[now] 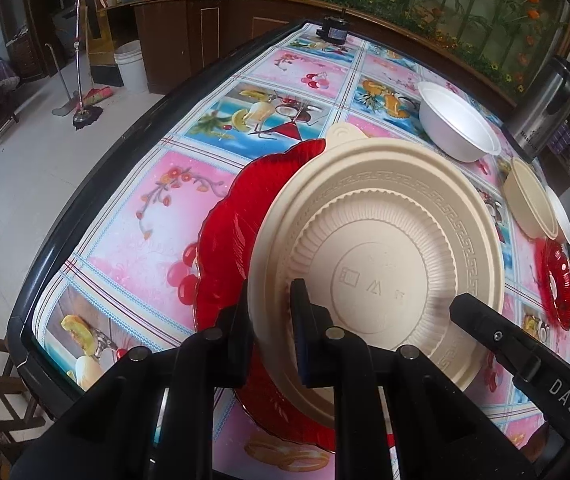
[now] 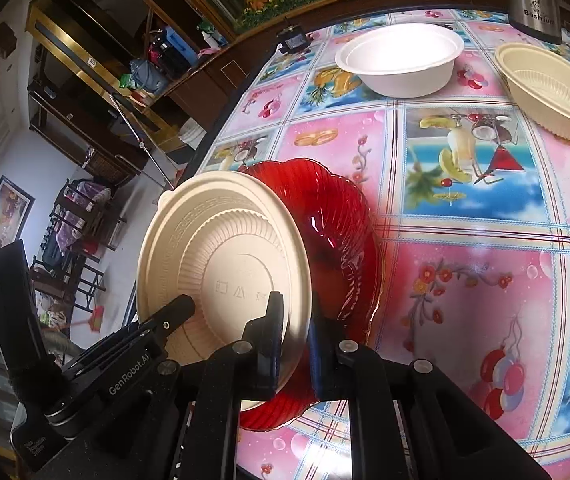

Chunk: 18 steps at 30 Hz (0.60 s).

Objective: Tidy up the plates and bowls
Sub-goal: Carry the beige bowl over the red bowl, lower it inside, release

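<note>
Both hand-held grippers clamp one beige plate [image 1: 377, 256] by its rim: the left hand-held gripper [image 1: 271, 312] on one edge, the right hand-held gripper [image 2: 297, 328] on the opposite edge. Held tilted, underside toward the cameras, the plate hangs just above a red glass plate [image 2: 337, 240] on the desk [image 2: 465, 272]. Farther back stand a white bowl [image 2: 401, 62], a beige bowl [image 2: 553, 88] and a steel flask [image 1: 545, 112].

The left claw [image 1: 271, 316] pinches the near rim of a beige plate [image 1: 377, 248], tilted above a red plate [image 1: 225, 248] on the desk [image 1: 145, 216]. The right claw [image 1: 461, 306] reaches the beige plate's other side. Beyond stands a white bowl [image 1: 455, 124].
</note>
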{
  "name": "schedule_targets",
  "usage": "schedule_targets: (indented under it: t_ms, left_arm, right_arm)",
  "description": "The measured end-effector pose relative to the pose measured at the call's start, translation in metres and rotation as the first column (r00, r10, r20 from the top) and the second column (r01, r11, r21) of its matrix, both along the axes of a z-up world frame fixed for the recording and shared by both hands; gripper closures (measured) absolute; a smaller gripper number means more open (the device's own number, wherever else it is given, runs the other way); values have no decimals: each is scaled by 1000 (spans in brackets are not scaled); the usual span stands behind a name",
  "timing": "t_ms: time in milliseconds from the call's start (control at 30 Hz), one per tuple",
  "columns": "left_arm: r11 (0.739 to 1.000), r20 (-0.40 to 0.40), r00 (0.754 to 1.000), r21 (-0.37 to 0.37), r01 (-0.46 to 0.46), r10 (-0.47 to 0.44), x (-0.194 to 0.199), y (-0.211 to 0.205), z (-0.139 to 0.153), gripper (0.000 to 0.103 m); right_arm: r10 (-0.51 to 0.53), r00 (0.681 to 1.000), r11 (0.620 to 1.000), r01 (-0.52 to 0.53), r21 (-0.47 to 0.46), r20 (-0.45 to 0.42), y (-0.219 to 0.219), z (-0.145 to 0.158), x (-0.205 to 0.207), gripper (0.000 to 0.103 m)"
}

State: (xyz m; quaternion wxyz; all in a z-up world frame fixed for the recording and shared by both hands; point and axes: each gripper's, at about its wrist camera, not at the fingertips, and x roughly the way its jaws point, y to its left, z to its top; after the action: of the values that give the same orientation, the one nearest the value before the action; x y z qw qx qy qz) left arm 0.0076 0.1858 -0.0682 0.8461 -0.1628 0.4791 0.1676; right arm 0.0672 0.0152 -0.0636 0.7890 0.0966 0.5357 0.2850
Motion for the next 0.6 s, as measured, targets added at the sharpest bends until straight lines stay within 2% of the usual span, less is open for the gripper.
schedule_targets:
  t_ms: [600]
  left_arm:
    - [1000, -17, 999, 1, -27, 27, 7, 6, -5, 88]
  right_arm:
    - [1, 1000, 1000, -1, -9, -21, 6, -10, 8, 87]
